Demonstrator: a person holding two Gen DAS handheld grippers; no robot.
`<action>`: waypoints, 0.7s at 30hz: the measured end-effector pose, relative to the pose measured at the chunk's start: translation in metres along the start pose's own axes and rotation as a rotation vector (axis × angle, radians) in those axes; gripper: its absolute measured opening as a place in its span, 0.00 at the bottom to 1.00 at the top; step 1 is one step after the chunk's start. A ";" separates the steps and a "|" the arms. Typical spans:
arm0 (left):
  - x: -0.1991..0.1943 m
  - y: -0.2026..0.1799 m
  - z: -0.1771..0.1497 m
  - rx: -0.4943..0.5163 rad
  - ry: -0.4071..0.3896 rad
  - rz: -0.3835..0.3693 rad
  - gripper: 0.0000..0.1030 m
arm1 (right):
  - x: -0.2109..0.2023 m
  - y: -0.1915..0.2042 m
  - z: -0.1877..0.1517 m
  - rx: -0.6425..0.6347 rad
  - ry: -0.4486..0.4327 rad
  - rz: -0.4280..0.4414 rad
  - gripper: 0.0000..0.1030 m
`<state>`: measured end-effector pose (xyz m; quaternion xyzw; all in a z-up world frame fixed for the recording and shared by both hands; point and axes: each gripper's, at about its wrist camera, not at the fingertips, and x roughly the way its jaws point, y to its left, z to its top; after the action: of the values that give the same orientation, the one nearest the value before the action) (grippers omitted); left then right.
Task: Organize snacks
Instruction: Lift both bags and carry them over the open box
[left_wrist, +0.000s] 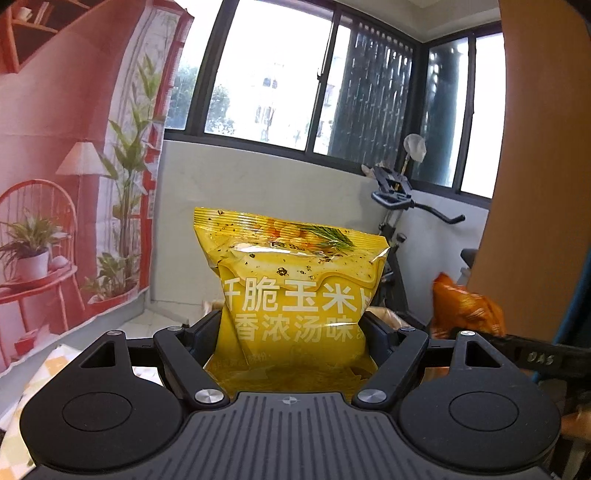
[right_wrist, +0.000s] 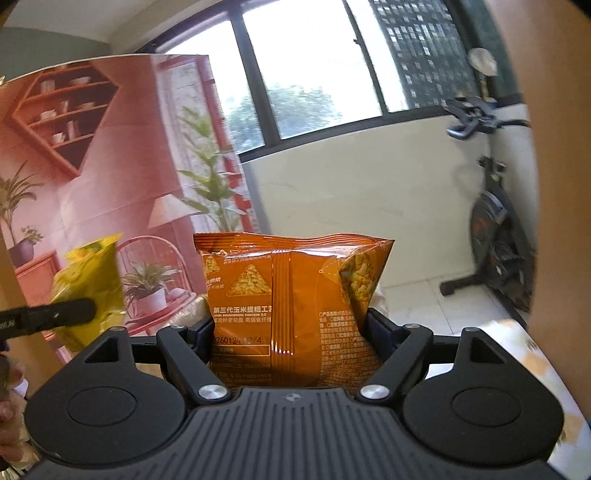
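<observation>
Gripping a yellow snack bag, the left gripper is closing its two fingers against the bag's lower sides and holding it upright in the air. The right gripper is clamping an orange snack bag in the same way, printed back panel facing the camera. Each bag is sealed; its contents are not showing. In the left wrist view, the orange bag is appearing at the right, near a tan vertical panel edge. A checkered cloth is lying low at the left. An exercise bike is standing on the tiled floor, well apart from both bags. A printed backdrop is hanging behind.
</observation>
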<state>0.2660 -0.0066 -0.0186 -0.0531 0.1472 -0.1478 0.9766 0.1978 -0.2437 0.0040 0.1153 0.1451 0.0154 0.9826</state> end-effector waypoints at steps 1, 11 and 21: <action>0.007 0.002 0.001 0.005 0.001 -0.017 0.79 | 0.011 0.003 0.004 -0.015 -0.002 0.000 0.78; 0.079 0.013 0.003 0.004 0.102 -0.021 0.79 | 0.090 -0.004 0.012 0.033 0.023 0.018 0.78; 0.098 0.021 -0.014 0.041 0.183 -0.010 0.80 | 0.121 -0.013 -0.012 0.039 0.132 -0.025 0.78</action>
<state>0.3569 -0.0170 -0.0619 -0.0199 0.2324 -0.1600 0.9592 0.3101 -0.2463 -0.0445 0.1315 0.2112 0.0077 0.9685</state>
